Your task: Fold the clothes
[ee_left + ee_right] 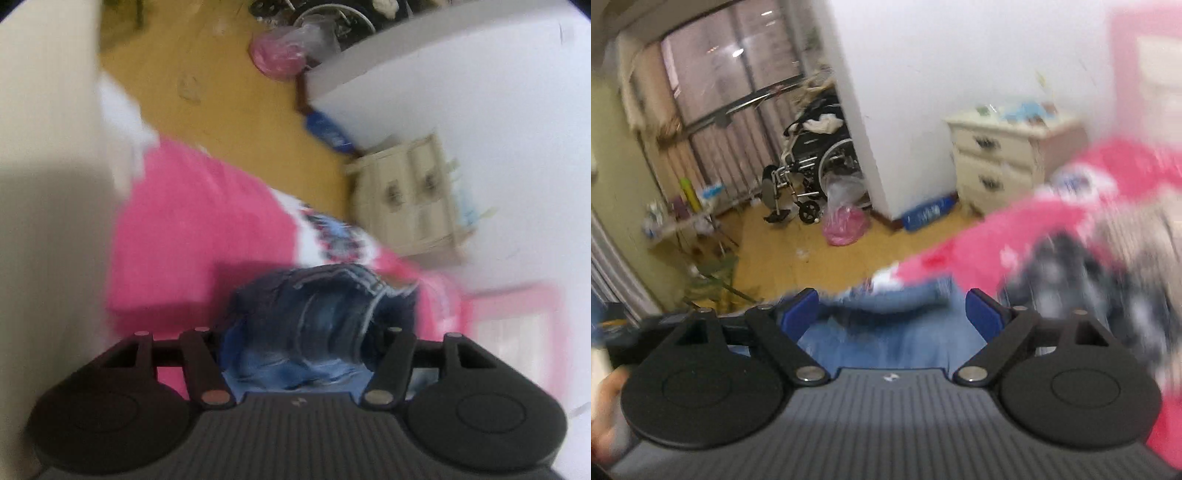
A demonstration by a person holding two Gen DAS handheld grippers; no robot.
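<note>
Blue denim jeans [317, 325] bunch up right in front of my left gripper [299, 354] and fill the gap between its jaws; the fingertips are hidden by the cloth. In the right wrist view the jeans [886, 332] lie between the blue pads [801, 310] of my right gripper [892, 312], whose jaws stand wide apart. The pink bedspread [184, 240] lies under the jeans, and it also shows in the right wrist view [979, 247]. Both views are blurred.
A cream bedside cabinet [1001, 162] stands by the white wall. A wheelchair [812, 158], a pink plastic bag [844, 225] and a blue item [927, 214] are on the yellow floor. A dark patterned garment [1067, 273] lies on the bed at right.
</note>
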